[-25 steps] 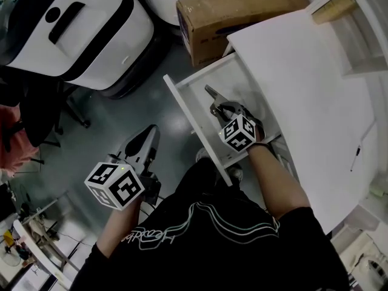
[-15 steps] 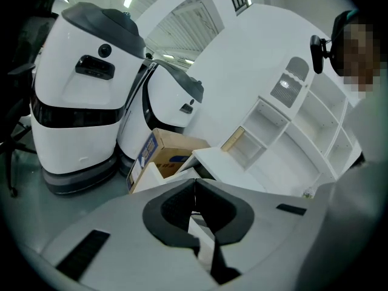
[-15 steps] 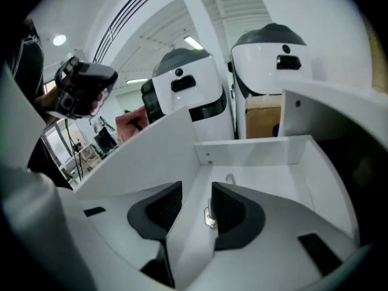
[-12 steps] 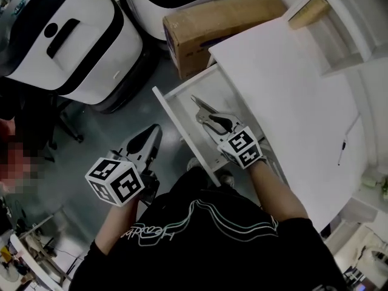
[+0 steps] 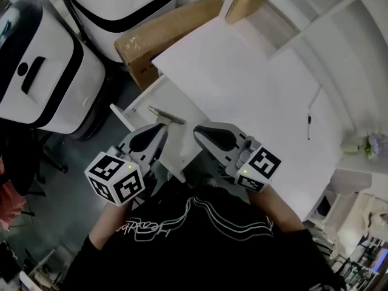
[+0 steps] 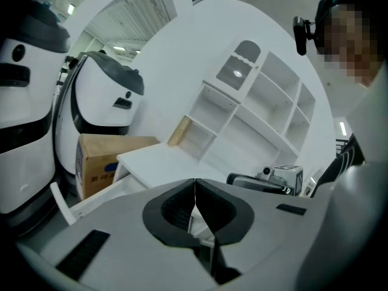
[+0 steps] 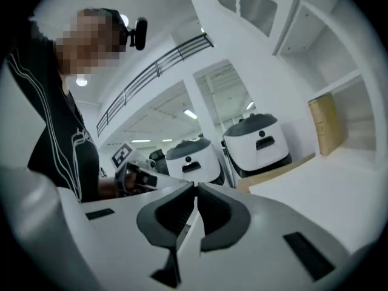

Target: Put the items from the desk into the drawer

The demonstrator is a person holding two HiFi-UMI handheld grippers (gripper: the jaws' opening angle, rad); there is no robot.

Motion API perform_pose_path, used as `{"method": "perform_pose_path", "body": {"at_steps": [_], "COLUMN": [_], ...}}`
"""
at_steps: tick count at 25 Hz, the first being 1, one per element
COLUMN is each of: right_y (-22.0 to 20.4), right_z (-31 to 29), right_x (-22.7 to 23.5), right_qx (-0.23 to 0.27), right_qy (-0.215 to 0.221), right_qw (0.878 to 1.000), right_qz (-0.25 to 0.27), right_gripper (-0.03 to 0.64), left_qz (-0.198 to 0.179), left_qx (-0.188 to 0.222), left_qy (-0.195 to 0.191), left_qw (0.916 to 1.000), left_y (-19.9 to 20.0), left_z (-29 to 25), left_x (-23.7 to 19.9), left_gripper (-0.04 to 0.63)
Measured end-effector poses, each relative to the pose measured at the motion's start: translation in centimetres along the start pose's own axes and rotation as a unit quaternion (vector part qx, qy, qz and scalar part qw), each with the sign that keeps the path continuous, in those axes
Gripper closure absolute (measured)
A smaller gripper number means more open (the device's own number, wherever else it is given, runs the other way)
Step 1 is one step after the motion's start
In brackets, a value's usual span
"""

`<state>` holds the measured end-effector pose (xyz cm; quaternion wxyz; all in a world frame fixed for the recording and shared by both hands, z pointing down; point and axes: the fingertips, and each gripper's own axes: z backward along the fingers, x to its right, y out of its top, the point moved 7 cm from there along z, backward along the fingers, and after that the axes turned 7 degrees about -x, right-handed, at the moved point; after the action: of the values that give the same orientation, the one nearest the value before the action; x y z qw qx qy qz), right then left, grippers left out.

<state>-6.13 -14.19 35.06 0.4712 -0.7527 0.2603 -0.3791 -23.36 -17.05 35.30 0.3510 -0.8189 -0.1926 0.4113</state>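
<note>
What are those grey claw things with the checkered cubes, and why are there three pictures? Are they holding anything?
There is no robot here. A person holds two grey claw tools, called grippers, one in each hand. The picture looking down comes from a camera on the person's head. It shows the left gripper and the right gripper near an open white drawer, where a flat grey item lies. The other two pictures come from small cameras riding on each gripper, looking along its claws. Both claws are shut and hold nothing. On the white desk lies a thin pen. A brown cardboard box stands beside the desk.
</note>
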Motion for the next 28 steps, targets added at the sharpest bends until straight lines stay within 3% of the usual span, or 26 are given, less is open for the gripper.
{"method": "perform_pose_path", "body": {"at_steps": [5, 11, 15, 21, 28], "right_y": [1.5, -0.6, -2.5, -5.3, -10.3], "right_z": [9.2, 21.9, 29.5, 37.8, 43.8], "right_x": [-0.8, 1.3, 3.1, 7.0, 14.1], "right_qx": [0.049, 0.069, 0.074, 0.052, -0.012], "right_qy": [-0.054, -0.158, -0.243, -0.332, -0.432], "right_qw": [0.997, 0.985, 0.967, 0.942, 0.901], "right_qz": [0.018, -0.018, -0.03, -0.023, -0.034], "right_gripper": [0.568, 0.565, 0.558, 0.448, 0.406], "left_qz": [-0.039, -0.064, -0.074, -0.09, -0.1], "left_qx": [-0.017, -0.043, -0.063, -0.088, -0.104], "left_qy": [-0.042, -0.08, -0.098, -0.106, -0.096], "left_qw": [0.9982, 0.9939, 0.9904, 0.9864, 0.9849], "left_y": [0.8, -0.1, -1.4, -3.2, -4.5], "left_z": [-4.4, -9.7, -13.4, -17.4, -19.8], "left_x": [7.1, 15.7, 20.4, 25.4, 28.2], "left_gripper": [0.574, 0.574, 0.574, 0.574, 0.574]}}
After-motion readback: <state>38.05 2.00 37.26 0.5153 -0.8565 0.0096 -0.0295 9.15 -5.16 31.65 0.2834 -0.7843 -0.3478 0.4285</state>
